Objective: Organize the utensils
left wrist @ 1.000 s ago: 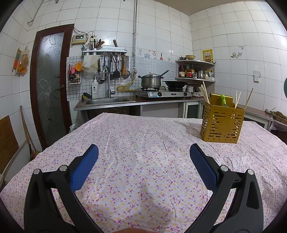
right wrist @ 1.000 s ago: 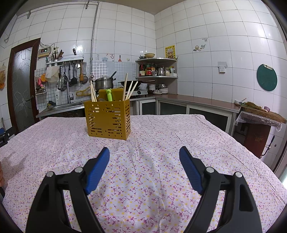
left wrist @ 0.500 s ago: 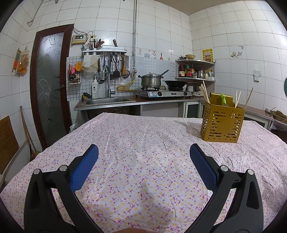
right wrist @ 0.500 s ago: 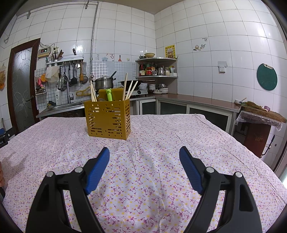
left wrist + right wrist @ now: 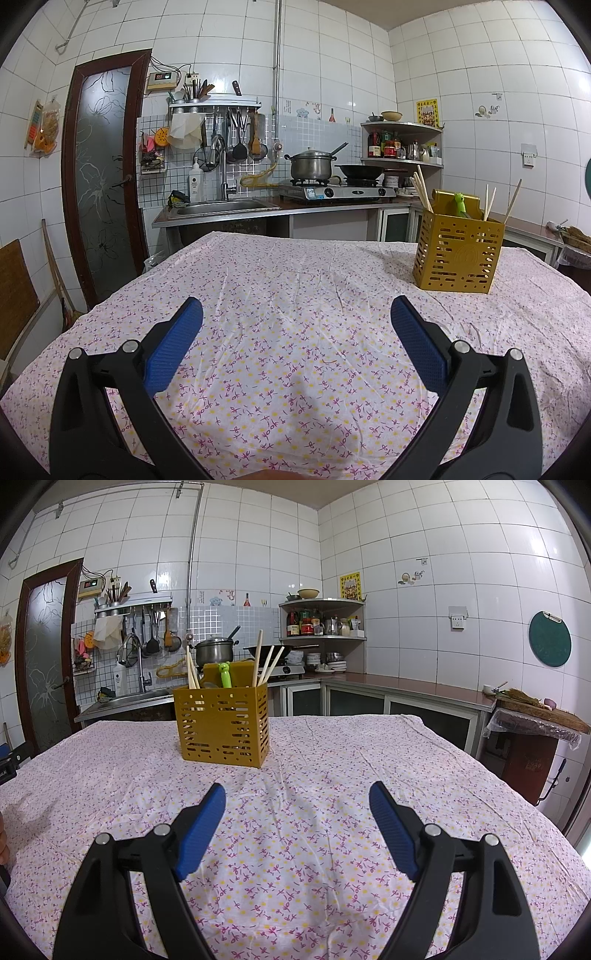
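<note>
My view: white tiled walls (image 5: 461, 74) all round. Brown door (image 5: 105, 166) with frosted floral glass on left. Steel sink (image 5: 225, 205) and tap (image 5: 219, 162) under rack (image 5: 214, 107) of hanging ladles. Pot (image 5: 310, 166) and wok (image 5: 360, 170) on stove (image 5: 336, 190). Corner shelf (image 5: 321, 620) holds bottles (labels too small to read). Brown counter (image 5: 406, 686) runs along right wall, green round board (image 5: 549, 639) hanging above. Table (image 5: 332, 757) under floral cloth fills foreground. Light even, source unseen.
</note>
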A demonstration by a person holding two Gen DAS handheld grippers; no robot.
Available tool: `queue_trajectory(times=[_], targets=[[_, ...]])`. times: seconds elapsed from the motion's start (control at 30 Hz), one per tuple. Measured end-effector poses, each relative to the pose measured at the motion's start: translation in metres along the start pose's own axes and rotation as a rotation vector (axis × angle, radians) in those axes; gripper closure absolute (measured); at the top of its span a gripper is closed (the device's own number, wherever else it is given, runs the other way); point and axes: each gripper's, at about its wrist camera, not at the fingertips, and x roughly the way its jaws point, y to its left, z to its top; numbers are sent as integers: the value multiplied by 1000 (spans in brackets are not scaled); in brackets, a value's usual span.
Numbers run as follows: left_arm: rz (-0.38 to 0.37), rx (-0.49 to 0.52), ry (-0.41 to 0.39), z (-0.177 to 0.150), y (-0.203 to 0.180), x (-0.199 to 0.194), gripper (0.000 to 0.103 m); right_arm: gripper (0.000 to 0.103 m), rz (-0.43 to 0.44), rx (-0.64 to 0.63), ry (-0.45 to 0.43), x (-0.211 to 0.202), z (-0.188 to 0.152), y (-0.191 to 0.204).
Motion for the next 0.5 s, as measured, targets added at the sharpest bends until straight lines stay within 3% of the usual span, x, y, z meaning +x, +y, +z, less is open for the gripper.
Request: queue_trajectory(times=[0.5], targets=[[-1, -1, 2, 1, 1, 0, 5, 24, -1, 0, 2, -1, -1, 1]])
